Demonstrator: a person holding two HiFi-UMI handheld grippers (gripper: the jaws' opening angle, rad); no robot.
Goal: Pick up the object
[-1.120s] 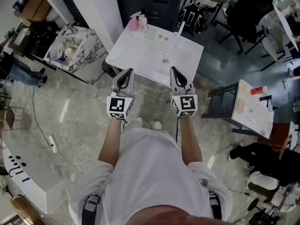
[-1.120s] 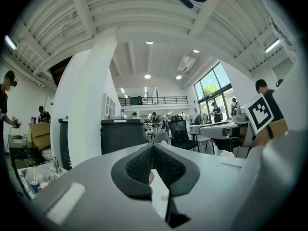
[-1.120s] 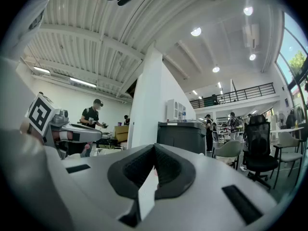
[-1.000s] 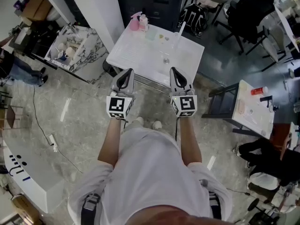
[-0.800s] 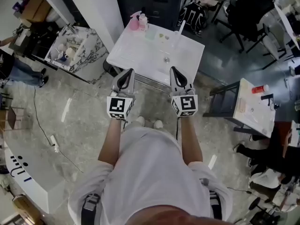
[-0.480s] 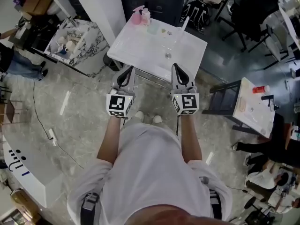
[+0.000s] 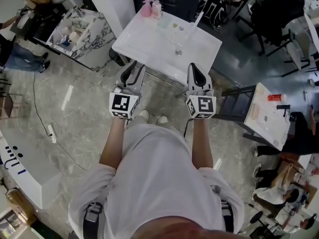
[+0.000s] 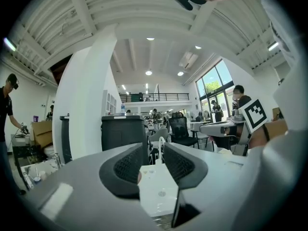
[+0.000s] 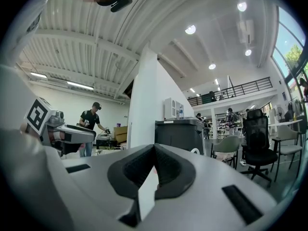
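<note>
Forearms (image 7: 112, 142) parallel, outstretched, level, toward white table (image 7: 149, 36)

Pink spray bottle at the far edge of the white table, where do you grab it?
Probably round the body of the pink plastic spray bottle, below its trigger head: it stands upright and the body is plainer. Come level from the near left side of the white table, because a small pale bottle stands close on its right.
</note>
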